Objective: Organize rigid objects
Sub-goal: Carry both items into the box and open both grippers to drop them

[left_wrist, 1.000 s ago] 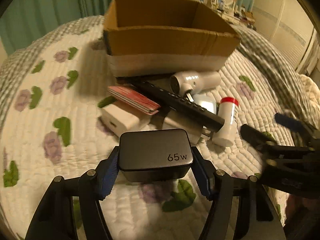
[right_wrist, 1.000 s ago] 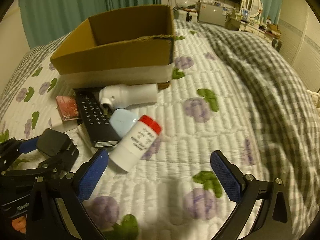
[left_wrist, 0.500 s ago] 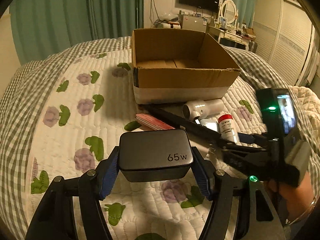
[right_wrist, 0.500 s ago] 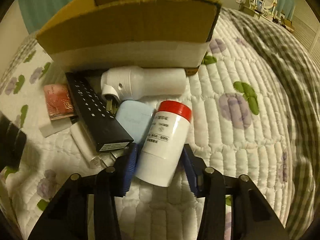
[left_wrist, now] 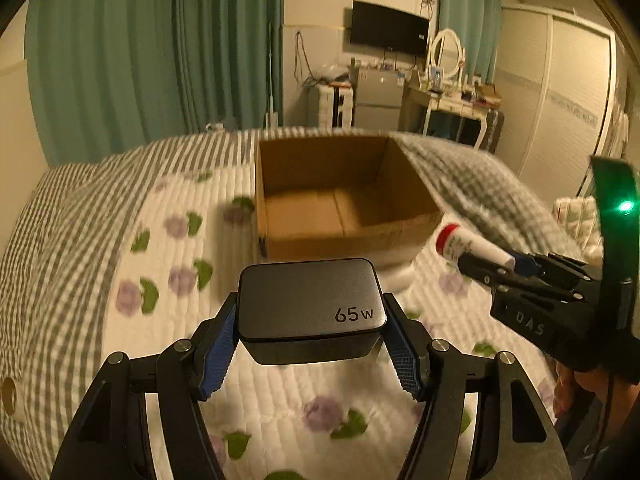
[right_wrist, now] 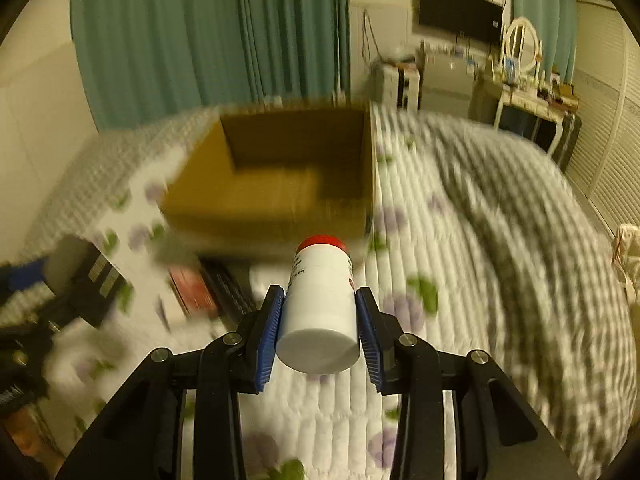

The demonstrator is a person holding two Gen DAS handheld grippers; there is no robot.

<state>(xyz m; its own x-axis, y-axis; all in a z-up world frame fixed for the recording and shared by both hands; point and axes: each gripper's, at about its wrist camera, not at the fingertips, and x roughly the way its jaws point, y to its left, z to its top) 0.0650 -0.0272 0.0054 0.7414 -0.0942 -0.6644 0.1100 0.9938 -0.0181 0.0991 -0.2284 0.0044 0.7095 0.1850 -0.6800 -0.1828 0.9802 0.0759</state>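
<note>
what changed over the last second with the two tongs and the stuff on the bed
The right tongs closed on the red-capped white bottle and lifted it off the quilt toward the cardboard box. The left tongs rose with the 65W charger, which stayed clamped. The box stayed empty and in place; the remote stayed beside it.

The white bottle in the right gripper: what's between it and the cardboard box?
In the right wrist view, only blurry bedspread separates the white bottle from the cardboard box.

Left claw [left_wrist: 310, 334] is clamped on a charger [left_wrist: 310, 306]; right claw [right_wrist: 319, 330] grips a bottle [right_wrist: 320, 300], both raised.
</note>
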